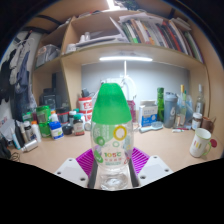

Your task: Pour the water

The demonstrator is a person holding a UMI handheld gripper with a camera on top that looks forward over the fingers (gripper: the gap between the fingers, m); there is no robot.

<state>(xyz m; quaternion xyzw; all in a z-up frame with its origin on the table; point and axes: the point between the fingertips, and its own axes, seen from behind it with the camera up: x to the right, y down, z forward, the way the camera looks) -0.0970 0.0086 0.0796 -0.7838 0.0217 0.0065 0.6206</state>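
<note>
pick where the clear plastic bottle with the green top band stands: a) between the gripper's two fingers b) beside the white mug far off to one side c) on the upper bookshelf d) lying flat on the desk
a: the clear plastic bottle with the green top band stands upright between the two pink-padded fingers of the gripper, well apart from the white mug.

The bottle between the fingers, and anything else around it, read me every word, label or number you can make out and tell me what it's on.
Bottle, standing between the gripper fingers: its white label carries coloured rings and small print, too blurred to read.
Books on the shelf: spine text too small to read.
Containers on the desk: labels unreadable.
No text here can be quoted with confidence.
</note>
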